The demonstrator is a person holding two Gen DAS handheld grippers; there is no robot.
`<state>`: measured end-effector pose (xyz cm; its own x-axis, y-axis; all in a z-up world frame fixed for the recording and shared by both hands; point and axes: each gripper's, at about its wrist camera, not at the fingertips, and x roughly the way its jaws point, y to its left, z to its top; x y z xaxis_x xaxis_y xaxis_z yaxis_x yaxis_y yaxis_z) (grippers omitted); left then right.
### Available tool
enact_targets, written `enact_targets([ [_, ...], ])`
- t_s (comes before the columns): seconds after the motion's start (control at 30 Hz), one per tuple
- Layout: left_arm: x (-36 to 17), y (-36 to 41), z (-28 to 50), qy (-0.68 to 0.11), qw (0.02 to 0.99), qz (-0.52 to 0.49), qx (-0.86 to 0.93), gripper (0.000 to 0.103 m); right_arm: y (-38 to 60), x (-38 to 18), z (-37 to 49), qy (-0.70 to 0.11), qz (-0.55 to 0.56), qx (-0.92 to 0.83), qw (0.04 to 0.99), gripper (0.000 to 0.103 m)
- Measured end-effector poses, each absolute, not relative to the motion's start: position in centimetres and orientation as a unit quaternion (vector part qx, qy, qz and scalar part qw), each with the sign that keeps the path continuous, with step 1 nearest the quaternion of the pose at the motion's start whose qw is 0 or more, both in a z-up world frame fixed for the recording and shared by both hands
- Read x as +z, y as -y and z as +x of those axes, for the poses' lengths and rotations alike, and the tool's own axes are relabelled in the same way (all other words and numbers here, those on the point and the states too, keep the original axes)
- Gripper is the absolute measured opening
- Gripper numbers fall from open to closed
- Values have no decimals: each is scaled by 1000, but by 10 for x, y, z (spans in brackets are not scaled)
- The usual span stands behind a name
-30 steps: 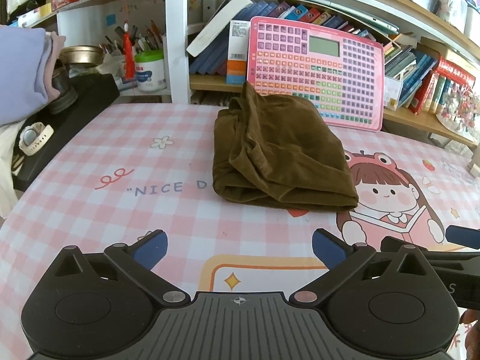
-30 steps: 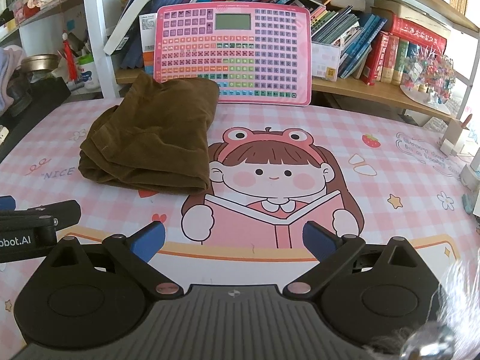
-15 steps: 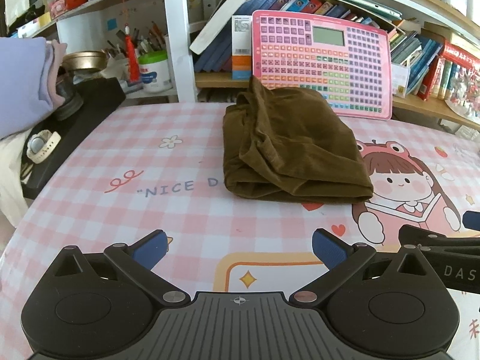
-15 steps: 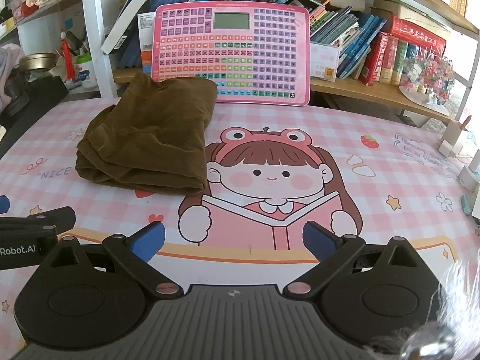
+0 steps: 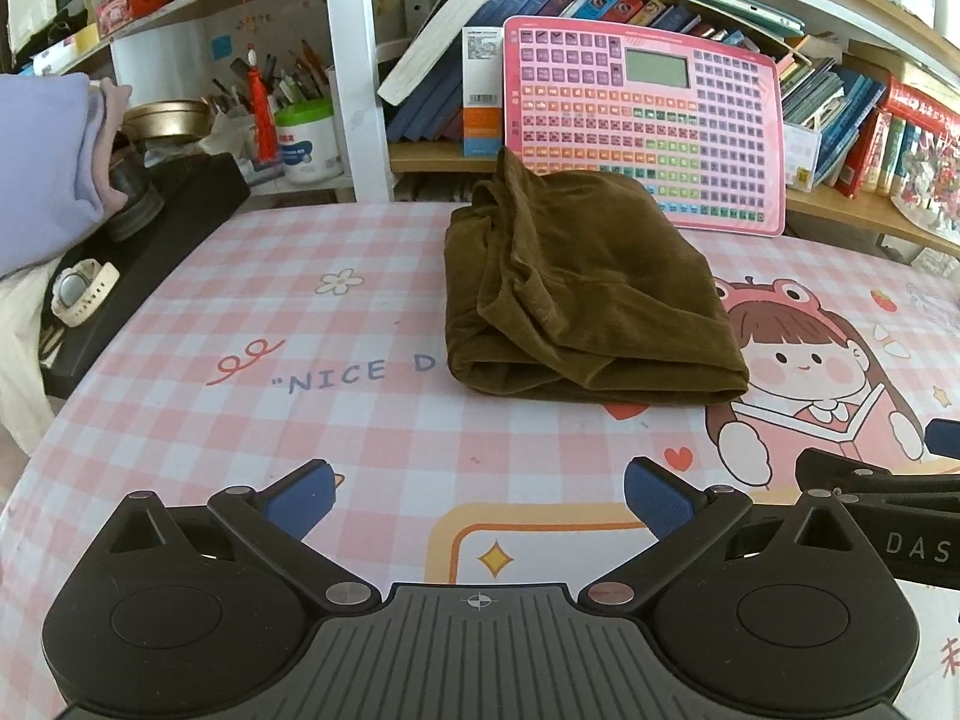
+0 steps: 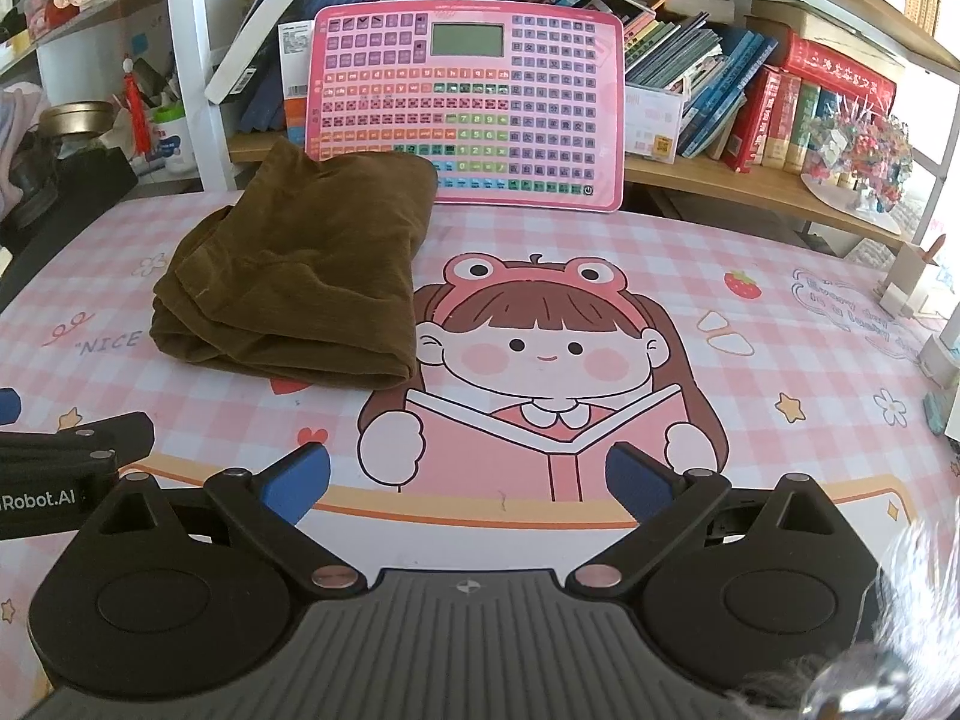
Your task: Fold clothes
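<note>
A brown garment point(image 5: 576, 294) lies folded in a thick bundle on the pink checked table mat point(image 5: 252, 420), at the far middle of the table. It also shows in the right wrist view point(image 6: 300, 276), at the left. My left gripper point(image 5: 477, 495) is open and empty, held over the near part of the mat, well short of the garment. My right gripper point(image 6: 468, 480) is open and empty, over the cartoon girl print, to the right of the garment and apart from it.
A pink keyboard toy point(image 5: 645, 120) leans against the bookshelf just behind the garment. A black tray point(image 5: 150, 240) with a watch lies at the left edge. Folded lilac clothes point(image 5: 42, 168) sit at far left. Small boxes point(image 6: 912, 288) stand at the right edge.
Both grippers have drawn back a little from the garment and the left view has shifted slightly leftward. The garment lies unchanged. Both grippers stay open.
</note>
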<state>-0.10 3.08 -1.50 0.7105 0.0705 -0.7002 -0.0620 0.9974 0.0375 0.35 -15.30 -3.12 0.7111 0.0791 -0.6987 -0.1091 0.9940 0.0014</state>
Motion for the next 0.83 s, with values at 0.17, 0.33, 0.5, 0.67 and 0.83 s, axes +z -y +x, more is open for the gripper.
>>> enact_targets([
  [0.17, -14, -30, -2, -378, 925, 5, 33, 103, 153, -31, 3, -377, -19, 51, 925, 99],
  [0.33, -14, -30, -2, -379, 925, 4, 32, 103, 153, -31, 3, -378, -20, 51, 924, 99],
  [0.5, -14, -30, -1, -385, 922, -1, 30, 103, 153, -31, 2, -379, -19, 51, 924, 99],
  [0.67, -14, -31, -1, -388, 921, -13, 26, 103, 154, -32, 3, -381, -18, 51, 923, 99],
  [0.83, -14, -30, 0, -388, 921, -15, 24, 103, 154, -33, 4, -383, -18, 50, 922, 99],
])
